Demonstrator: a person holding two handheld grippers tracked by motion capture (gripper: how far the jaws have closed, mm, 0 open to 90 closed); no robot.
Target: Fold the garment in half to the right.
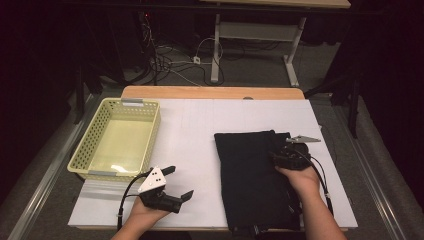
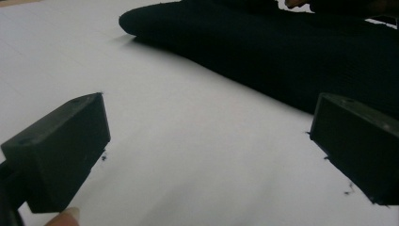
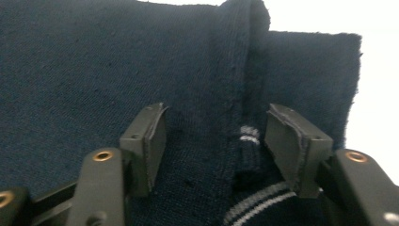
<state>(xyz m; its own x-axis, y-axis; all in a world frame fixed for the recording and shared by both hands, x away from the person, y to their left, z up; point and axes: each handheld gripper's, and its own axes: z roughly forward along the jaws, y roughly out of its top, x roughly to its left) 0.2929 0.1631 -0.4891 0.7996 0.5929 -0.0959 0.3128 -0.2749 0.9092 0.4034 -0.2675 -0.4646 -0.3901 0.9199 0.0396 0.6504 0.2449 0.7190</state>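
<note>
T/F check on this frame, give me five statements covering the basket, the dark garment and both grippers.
1. The yellow basket holds the garment. False: the basket is empty; the dark folded garment lies on the white table cover.
2. The left gripper is open over bare cover, gripping nothing. True.
3. The right gripper has its jaws apart over a ribbed fold of the garment. True.
4. The basket sits on the person's right. False: it stands on the left side of the table.
5. The left gripper rests on the garment. False: it is apart from it, with white cover between.
</note>
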